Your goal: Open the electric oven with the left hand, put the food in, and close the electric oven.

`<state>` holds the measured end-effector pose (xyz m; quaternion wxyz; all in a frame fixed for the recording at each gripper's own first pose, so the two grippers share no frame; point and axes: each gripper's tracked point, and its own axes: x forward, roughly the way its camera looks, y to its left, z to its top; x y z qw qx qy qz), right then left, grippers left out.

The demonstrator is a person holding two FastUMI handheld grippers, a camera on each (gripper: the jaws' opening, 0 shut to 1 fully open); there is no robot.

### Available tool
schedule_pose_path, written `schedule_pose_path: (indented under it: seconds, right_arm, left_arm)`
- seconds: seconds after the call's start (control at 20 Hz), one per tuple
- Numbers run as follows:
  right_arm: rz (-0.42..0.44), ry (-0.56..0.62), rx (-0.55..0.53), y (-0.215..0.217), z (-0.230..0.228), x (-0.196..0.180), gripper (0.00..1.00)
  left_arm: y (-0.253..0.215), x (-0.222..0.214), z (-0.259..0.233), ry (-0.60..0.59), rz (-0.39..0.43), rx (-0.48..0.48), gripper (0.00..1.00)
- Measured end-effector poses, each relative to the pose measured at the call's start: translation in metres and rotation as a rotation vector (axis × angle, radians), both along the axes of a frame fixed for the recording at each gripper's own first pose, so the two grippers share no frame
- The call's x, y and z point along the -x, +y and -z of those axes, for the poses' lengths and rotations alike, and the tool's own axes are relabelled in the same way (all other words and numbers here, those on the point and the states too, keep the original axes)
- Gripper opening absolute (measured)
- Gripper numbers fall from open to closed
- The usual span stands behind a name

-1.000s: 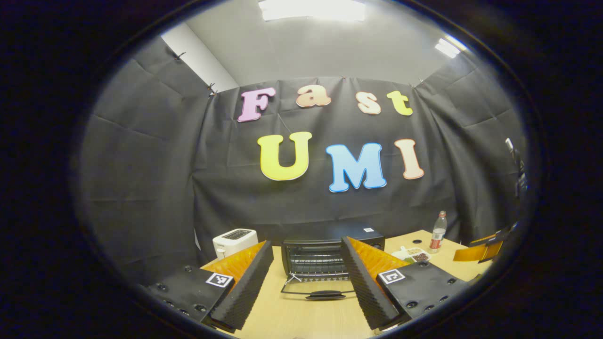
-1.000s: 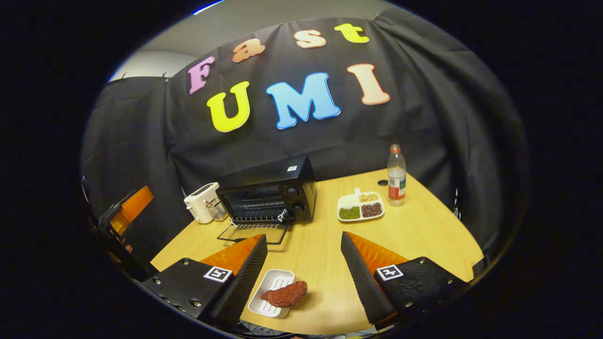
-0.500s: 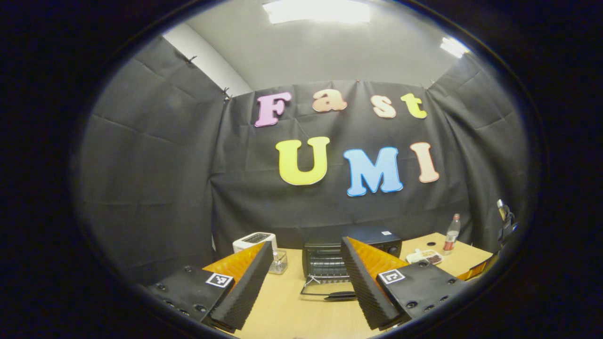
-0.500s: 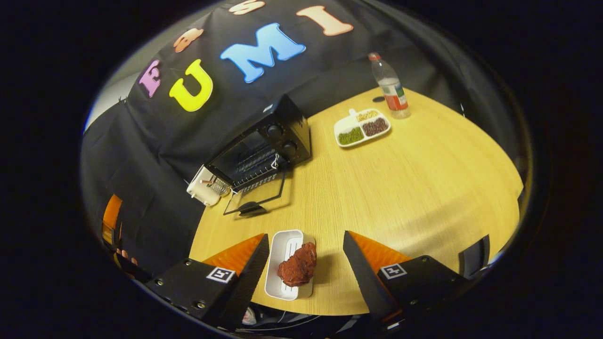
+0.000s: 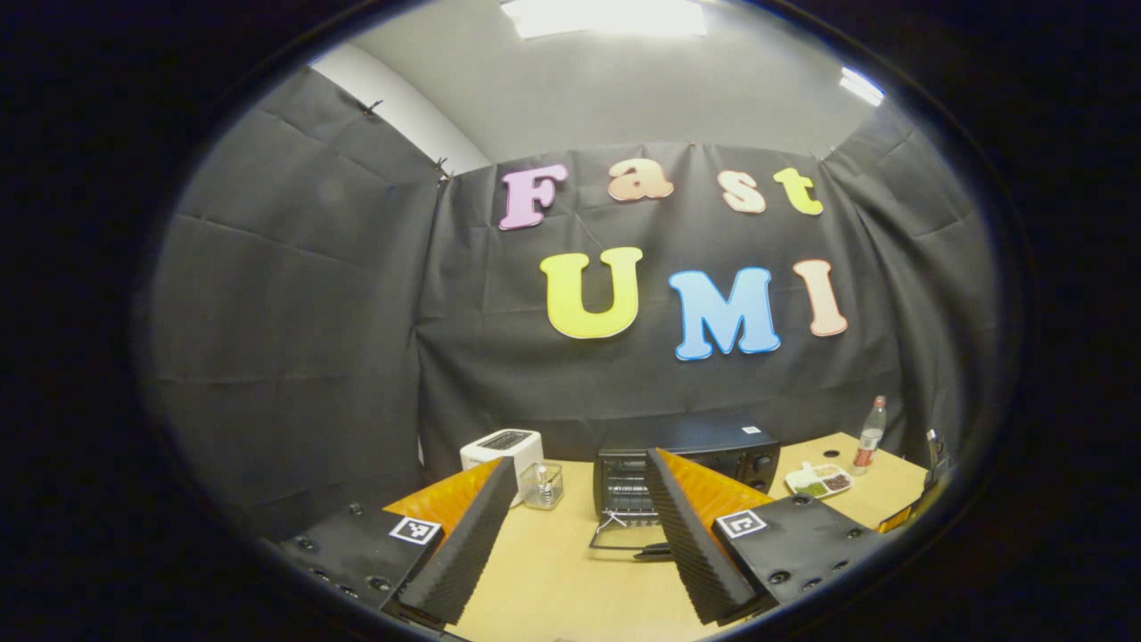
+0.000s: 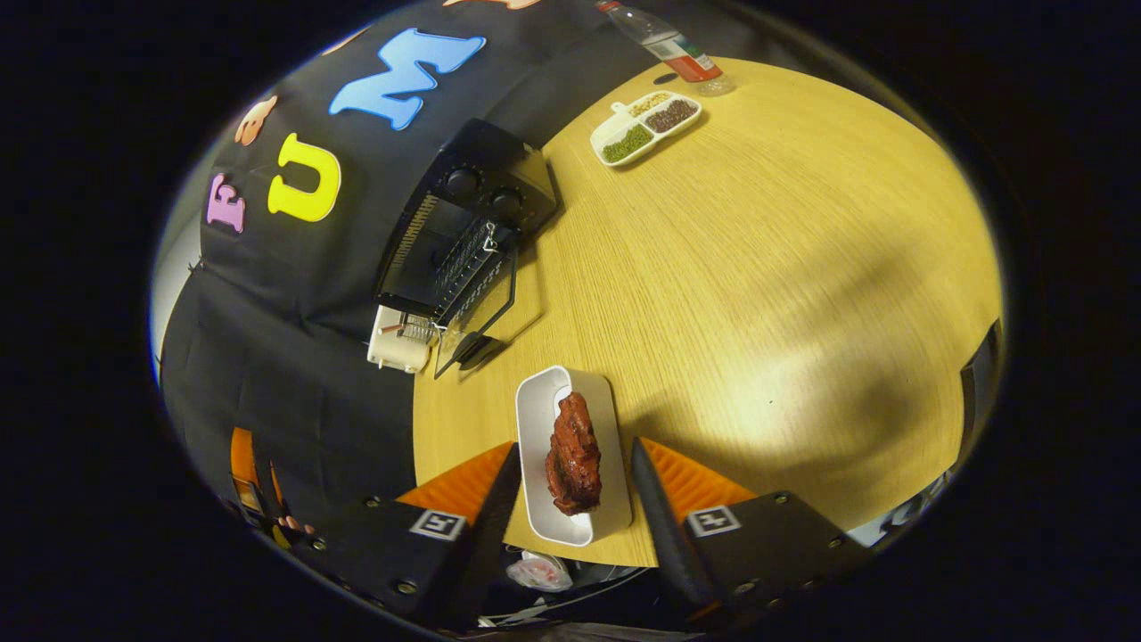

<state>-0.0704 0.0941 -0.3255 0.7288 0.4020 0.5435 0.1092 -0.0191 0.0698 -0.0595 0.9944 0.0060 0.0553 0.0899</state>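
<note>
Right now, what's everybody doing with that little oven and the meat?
A person is holding a gripper in each hand. The oven door is already folded down open on the wooden table. The right gripper is open, with its fingers on either side of the white tray that carries the piece of meat, and does not look clamped on it. The left gripper is open and empty, back from the oven. The meat is not in the oven yet.

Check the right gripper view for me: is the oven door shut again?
No, the oven stands with its door dropped flat onto the table.
</note>
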Motion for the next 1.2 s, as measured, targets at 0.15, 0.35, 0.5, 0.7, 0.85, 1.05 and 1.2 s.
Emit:
schedule_pose_path:
  seconds: [0.15,0.35,0.5,0.7,0.85,1.05,1.2]
  right_arm:
    - [-0.004,0.004,-0.055,0.008,-0.005,0.000,0.44]
    - [0.030,-0.045,-0.040,0.006,-0.009,-0.008,0.10]
    - [0.015,-0.078,-0.017,0.000,-0.014,-0.010,0.10]
    - [0.016,-0.098,-0.033,-0.003,-0.032,-0.015,0.10]
    - [0.029,-0.144,-0.047,-0.001,-0.053,-0.028,0.09]
    - [0.067,-0.208,-0.083,0.015,-0.079,-0.054,0.09]
    - [0.083,-0.247,-0.093,0.030,-0.094,-0.074,0.10]
  left_arm:
    - [0.002,0.001,0.002,0.003,-0.007,-0.002,1.00]
    - [0.001,0.001,0.006,0.008,-0.005,-0.004,0.97]
    - [-0.002,0.002,0.009,0.009,-0.012,0.000,1.00]
    - [-0.001,0.002,0.011,0.003,-0.029,0.009,0.96]
    - [-0.006,-0.005,0.012,-0.006,-0.020,0.024,0.96]
    - [-0.010,-0.021,0.015,-0.006,0.014,0.034,0.96]
    - [-0.006,-0.029,0.017,-0.014,0.029,0.032,1.00]
